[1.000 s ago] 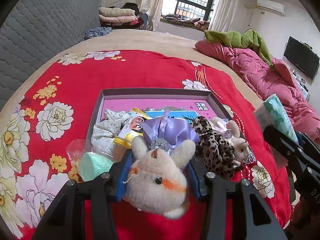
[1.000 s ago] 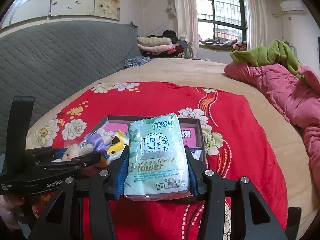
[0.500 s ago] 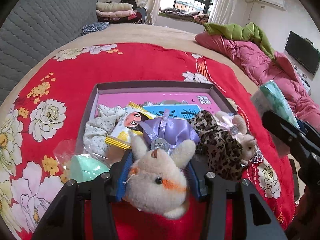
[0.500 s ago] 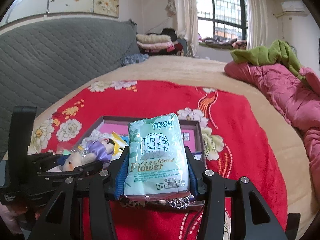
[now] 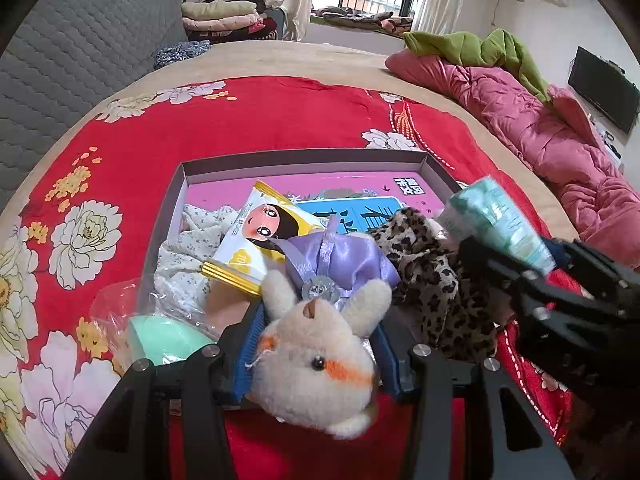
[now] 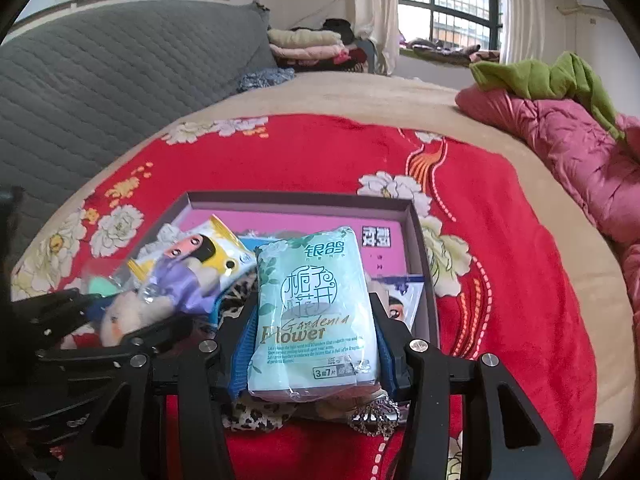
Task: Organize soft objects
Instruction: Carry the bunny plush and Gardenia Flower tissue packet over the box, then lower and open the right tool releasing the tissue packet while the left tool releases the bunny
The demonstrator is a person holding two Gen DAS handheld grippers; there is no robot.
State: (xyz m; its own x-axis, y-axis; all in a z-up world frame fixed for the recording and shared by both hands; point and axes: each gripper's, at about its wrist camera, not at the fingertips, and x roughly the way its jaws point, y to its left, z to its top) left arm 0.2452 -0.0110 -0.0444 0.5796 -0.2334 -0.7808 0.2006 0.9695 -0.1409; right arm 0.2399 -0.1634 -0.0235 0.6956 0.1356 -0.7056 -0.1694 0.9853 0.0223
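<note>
My left gripper (image 5: 316,344) is shut on a cream plush bunny (image 5: 320,364) with a purple satin bow, held over the near edge of a shallow grey box (image 5: 304,160) on the red floral blanket. My right gripper (image 6: 314,344) is shut on a mint green tissue pack (image 6: 314,304) over the box's near right part (image 6: 416,216). The tissue pack also shows in the left wrist view (image 5: 496,224). The box holds a yellow wipes packet (image 5: 260,236), a leopard print cloth (image 5: 432,280) and a white floral cloth (image 5: 188,248).
A mint green sponge in a clear bag (image 5: 164,336) lies at the box's near left corner. A pink quilt (image 5: 560,132) with a green blanket (image 5: 488,48) is heaped at the right. A grey headboard (image 6: 100,80) and folded clothes (image 6: 308,44) stand at the back.
Both grippers have moved forward and down towards the box, each keeping its hold. The right gripper with the tissue pack now sits over the box's right side.
</note>
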